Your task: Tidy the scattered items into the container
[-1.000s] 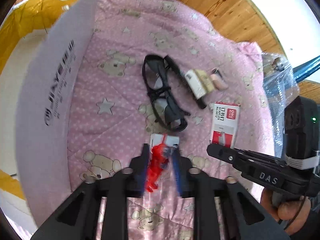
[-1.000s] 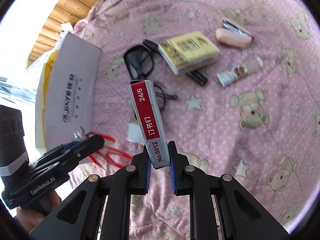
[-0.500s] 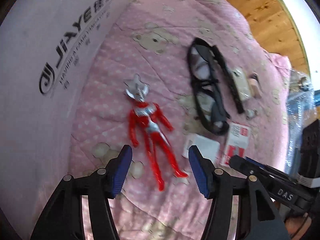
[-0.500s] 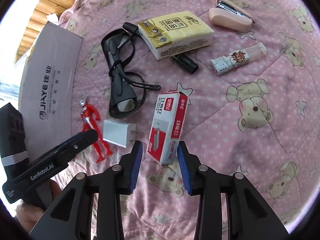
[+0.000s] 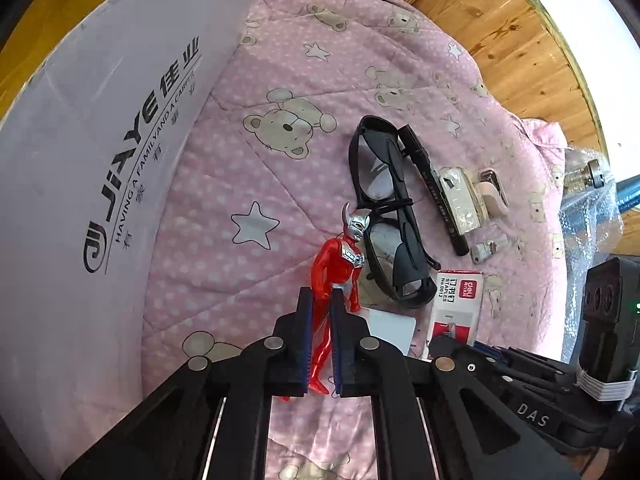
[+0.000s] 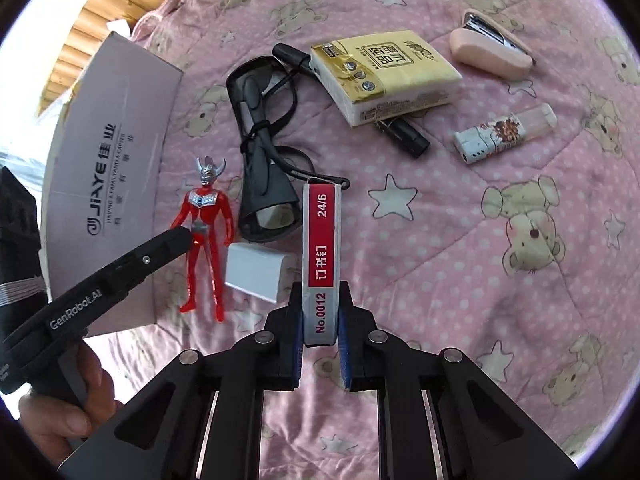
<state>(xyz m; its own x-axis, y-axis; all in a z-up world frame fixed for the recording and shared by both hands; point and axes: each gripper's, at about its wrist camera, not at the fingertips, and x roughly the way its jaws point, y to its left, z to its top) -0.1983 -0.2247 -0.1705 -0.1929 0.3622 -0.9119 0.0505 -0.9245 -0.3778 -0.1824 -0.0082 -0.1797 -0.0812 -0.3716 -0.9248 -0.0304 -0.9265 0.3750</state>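
The red toy figure [image 5: 338, 264] was clamped at the legs between the closed fingers of the left tool [image 5: 320, 344], its long axis running along the fingers, head pointing far. It stood just right of the white box [image 5: 100, 152], judged to be the container; the box wall rose to the left of the left tool, so the coming move turned on carrying the figure leftward over that wall. The left tool was the nearer of the two to the box.

The staple box [image 6: 322, 256] was pinched on its narrow sides by the right tool [image 6: 320, 344], shut on it, long axis likewise along the fingers, held on edge above the pink quilt [image 6: 500, 300].

Half a second earlier both tools were spread open, figure and staple box lying flat on the quilt; both had since closed on them.

Glasses [image 6: 264, 160], tissue pack [image 6: 384, 76], stapler [image 6: 492, 48], a small white block [image 6: 258, 272] and a small tube [image 6: 504, 132] remained on the quilt.
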